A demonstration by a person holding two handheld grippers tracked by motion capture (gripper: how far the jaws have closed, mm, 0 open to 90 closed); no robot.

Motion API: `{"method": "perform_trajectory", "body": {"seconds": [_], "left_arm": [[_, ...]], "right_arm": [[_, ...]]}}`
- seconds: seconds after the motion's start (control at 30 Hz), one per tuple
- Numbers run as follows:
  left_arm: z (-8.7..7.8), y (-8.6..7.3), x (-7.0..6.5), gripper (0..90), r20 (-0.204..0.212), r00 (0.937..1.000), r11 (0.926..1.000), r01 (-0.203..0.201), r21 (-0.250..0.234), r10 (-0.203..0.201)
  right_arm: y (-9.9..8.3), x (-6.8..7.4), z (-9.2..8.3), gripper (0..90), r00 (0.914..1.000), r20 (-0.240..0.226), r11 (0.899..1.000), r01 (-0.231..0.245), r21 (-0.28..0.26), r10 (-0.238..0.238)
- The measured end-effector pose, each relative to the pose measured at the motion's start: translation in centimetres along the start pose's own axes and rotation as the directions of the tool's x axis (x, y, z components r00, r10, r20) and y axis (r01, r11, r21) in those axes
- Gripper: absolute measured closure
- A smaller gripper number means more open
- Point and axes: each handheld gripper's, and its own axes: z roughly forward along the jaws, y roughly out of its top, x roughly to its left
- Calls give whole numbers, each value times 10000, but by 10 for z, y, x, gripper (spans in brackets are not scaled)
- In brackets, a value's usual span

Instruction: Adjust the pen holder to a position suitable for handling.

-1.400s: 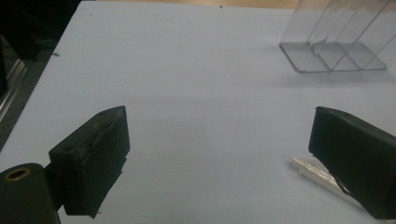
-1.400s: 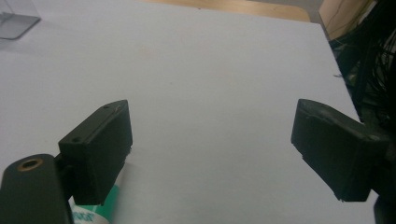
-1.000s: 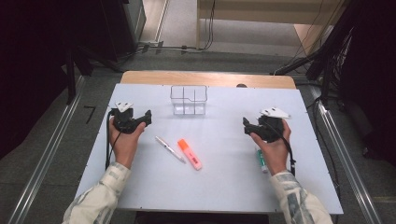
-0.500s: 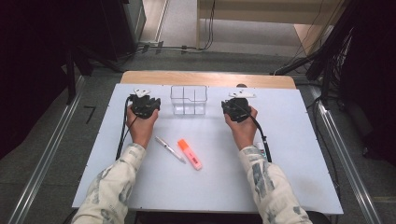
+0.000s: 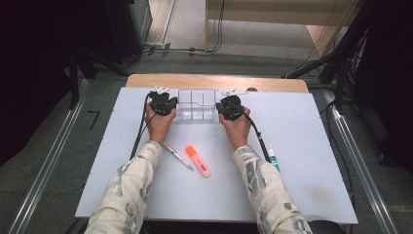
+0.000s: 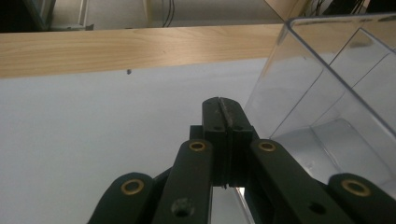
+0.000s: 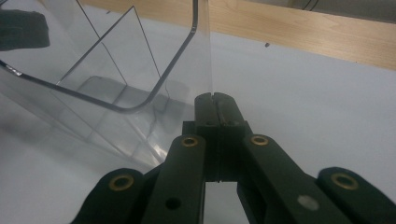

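A clear plastic organiser box (image 5: 196, 105) with several compartments stands at the back middle of the white table (image 5: 302, 136). My left gripper (image 5: 164, 100) sits just off the box's left end, my right gripper (image 5: 228, 103) just off its right end. In the left gripper view the jaws (image 6: 225, 105) stand together beside the box wall (image 6: 327, 93). The right gripper (image 7: 215, 100) is likewise pressed together by the box's corner (image 7: 116, 79). Both pairs of jaws have just been closing, with nothing between them. Whether either touches the box I cannot tell.
An orange highlighter (image 5: 198, 161) and a thin silver pen (image 5: 178, 156) lie between the forearms. A green-tipped marker (image 5: 272, 158) lies by the right sleeve. A wooden strip (image 5: 214, 80) borders the table's far edge. Cables trail back from both grippers.
Both hands have come in from the table's sides and moved away from the person to the box's two ends. Both pairs of jaws have closed.
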Motion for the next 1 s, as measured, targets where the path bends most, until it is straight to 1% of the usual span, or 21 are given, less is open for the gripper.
{"method": "perform_trajectory", "body": {"seconds": [0.03, 0.07, 0.13, 0.17, 0.23, 0.33, 0.5, 0.53, 0.57, 0.63, 0.73, 0.83, 0.87, 0.93, 1.0], "left_arm": [[1, 0, 0, 900, 27, 10000, 10000, -66, 71, 66], [2, -1, -1, 900, 20, 10000, 10000, -16, 48, 16], [3, -1, -1, 900, 47, 10000, 10000, 22, 64, -22], [3, -1, -2, 900, 136, 9998, 9999, 137, 42, -138], [2, -2, -6, 900, 230, 9997, 9999, 37, 93, -39], [1, -3, -14, 900, 365, 9992, 9997, -181, 167, 175], [0, -7, -34, 900, 847, 9959, 9990, -345, 281, 320], [0, -7, -34, 900, 847, 9959, 9990, -345, 281, 320], [-1, -9, -44, 900, 1040, 9941, 9989, -346, 321, 311], [-2, -11, -53, 900, 1239, 9916, 9982, -418, 428, 362], [-8, -15, -64, 900, 1419, 9889, 9974, -508, 509, 431], [-14, -18, -71, 900, 1490, 9881, 9970, -465, 623, 368], [-16, -19, -72, 900, 1497, 9879, 9967, -498, 643, 397], [-20, -19, -74, 900, 1580, 9871, 9972, -353, 659, 245], [-24, -20, -75, 900, 1610, 9866, 9970, -362, 678, 249]], "right_arm": [[0, 0, 1, 877, 10000, -21, 10000, -87, 23, 87], [0, 0, 1, 878, 9998, -40, 9998, -200, 42, 200], [-1, -1, 2, 878, 9997, -15, 9997, -231, 65, 231], [-2, -2, 2, 878, 9997, -32, 9997, -248, 81, 248], [-3, -4, 0, 879, 9998, -3, 9997, -220, 108, 220], [-6, -9, -5, 879, 9998, 36, 9997, -216, 104, 216], [-16, -25, -20, 880, 9993, 34, 9993, -366, 116, 366], [-18, -29, -23, 880, 9993, 30, 9993, -362, 113, 362], [-21, -32, -27, 880, 9992, 55, 9991, -400, 126, 399], [-26, -39, -35, 880, 9988, 78, 9988, -474, 113, 473], [-33, -48, -47, 880, 9986, -21, 9985, -526, 170, 527], [-41, -50, -58, 881, 9985, -120, 9983, -533, 219, 536], [-43, -50, -60, 881, 9982, -148, 9981, -571, 230, 575], [-46, -51, -64, 881, 9978, -244, 9980, -616, 172, 620], [-48, -51, -68, 881, 9969, -339, 9974, -700, 154, 705]]}}
